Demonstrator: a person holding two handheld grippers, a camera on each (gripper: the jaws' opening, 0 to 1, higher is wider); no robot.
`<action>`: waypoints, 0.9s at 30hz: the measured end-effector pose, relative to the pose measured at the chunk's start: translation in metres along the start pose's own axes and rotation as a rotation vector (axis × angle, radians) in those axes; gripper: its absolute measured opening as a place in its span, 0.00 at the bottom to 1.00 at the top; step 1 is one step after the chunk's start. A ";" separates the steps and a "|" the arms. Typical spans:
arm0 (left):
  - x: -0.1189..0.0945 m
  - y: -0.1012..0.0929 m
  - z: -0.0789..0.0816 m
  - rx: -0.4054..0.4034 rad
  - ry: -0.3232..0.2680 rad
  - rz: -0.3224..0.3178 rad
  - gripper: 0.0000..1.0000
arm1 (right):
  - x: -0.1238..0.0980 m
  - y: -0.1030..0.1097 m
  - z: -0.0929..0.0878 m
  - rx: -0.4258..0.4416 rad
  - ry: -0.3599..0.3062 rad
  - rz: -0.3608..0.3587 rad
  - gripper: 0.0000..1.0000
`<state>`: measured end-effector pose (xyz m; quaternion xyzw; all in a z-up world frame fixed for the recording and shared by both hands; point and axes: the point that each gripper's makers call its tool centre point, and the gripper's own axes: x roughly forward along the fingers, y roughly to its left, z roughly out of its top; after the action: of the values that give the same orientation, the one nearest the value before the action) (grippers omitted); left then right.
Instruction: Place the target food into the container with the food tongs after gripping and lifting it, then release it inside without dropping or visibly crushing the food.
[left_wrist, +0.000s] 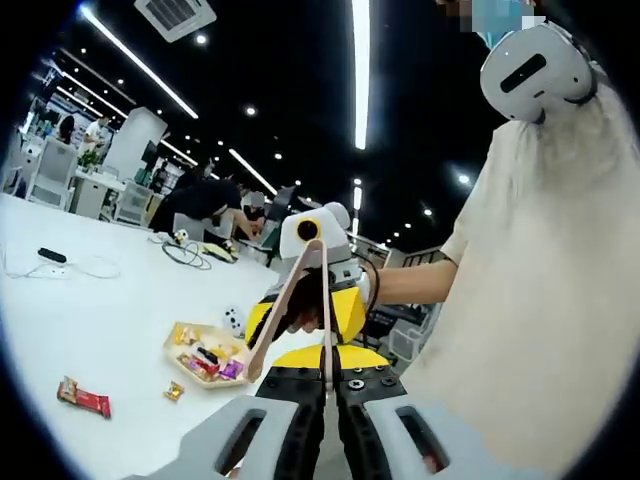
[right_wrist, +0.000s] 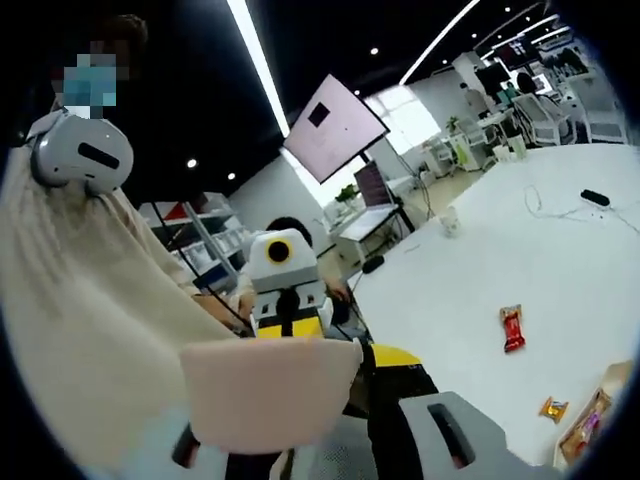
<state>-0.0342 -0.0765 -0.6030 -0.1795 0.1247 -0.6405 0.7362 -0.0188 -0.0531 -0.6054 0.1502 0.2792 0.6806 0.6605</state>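
Step in hand: still setup, I'd say. Nothing is picked up yet and both grippers are up in the air facing each other, well above the bench (left_wrist: 110, 300).
Left gripper (left_wrist: 327, 392): fingers nearly together, pinched on 1 arm of the food tongs (left_wrist: 322, 300). The other arm splays off to the side, so the tongs hang open.
Right gripper (left_wrist: 312, 300): sits just past the far end of the tongs. I can't tell how far open its fingers are, or whether it has hold of anything.
Food: loose on the bench, well apart from both grippers. There's 1 red wrapped snack (left_wrist: 85, 398) and 1 small gold candy (left_wrist: 173, 392) just beside the tray (left_wrist: 178, 350).
Container: my guess is that tray, already holding wrapped sweets.
Next move: bring the tongs down to the bench, get both tips around 1 piece, then squeeze gently enough that the wrapper doesn't crumple.
Left gripper view extra: shows the whole length of the tongs and the tray's contents.
Right gripper view extra: a blurry pale pink shape (right_wrist: 270, 390) sits right over its own fingers. Could be the tongs' end up close, I can't tell. Here the tray is just a sliver at the edge, with the red snack and gold candy nearby.
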 end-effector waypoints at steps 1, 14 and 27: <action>0.000 0.000 0.000 0.000 0.001 -0.002 0.00 | 0.000 0.000 0.000 0.002 -0.001 0.001 0.32; -0.005 -0.004 -0.002 -0.033 -0.001 -0.016 0.00 | 0.004 0.002 0.001 -0.045 -0.002 0.003 0.28; -0.012 0.020 -0.010 0.017 0.065 0.138 0.12 | -0.007 -0.029 -0.004 -0.069 0.022 -0.145 0.26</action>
<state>-0.0219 -0.0633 -0.6211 -0.1431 0.1551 -0.5948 0.7757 0.0026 -0.0612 -0.6244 0.0992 0.2730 0.6417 0.7099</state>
